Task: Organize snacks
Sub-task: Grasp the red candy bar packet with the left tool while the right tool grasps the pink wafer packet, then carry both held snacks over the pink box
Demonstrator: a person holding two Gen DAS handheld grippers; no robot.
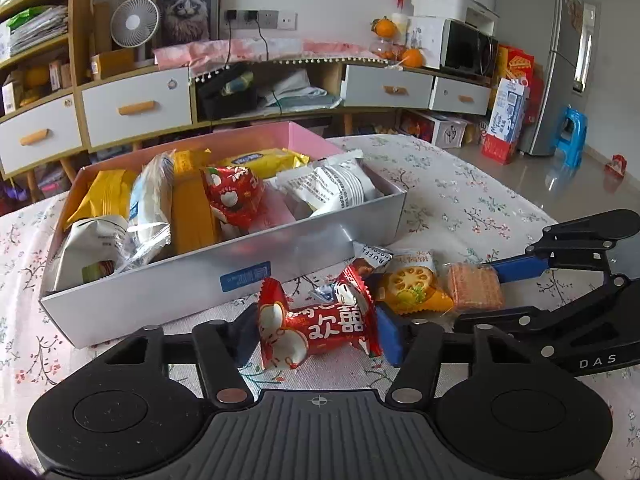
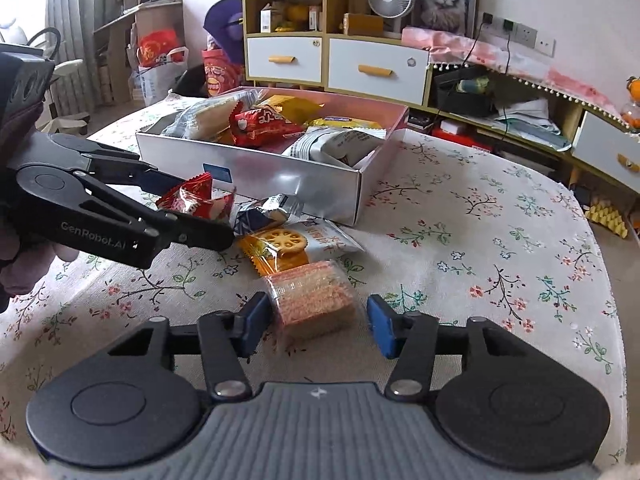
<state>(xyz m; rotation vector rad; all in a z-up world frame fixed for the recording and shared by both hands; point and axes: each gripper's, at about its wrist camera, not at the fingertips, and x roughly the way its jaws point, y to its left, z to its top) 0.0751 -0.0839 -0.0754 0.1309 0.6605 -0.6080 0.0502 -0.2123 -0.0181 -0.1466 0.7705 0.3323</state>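
A red snack packet (image 1: 316, 328) lies on the floral tablecloth, and my left gripper (image 1: 316, 338) is shut on it, a pad at each crimped end. The right wrist view shows that left gripper (image 2: 204, 210) coming in from the left with the red packet (image 2: 192, 200) between its fingers. A clear-wrapped wafer pack (image 2: 312, 300) sits between the fingers of my right gripper (image 2: 316, 328). The left pad touches its wrapper and a gap shows at the right pad. An orange lotus-root packet (image 2: 280, 248) and a small chocolate packet (image 2: 264, 212) lie between the two.
A silver box (image 1: 200, 272) with a pink inside holds several snacks just behind the loose ones. Its near wall (image 2: 280, 176) stands close to the left gripper. A sideboard with drawers (image 1: 136, 108) runs behind the table. A hand (image 2: 24, 264) holds the left gripper.
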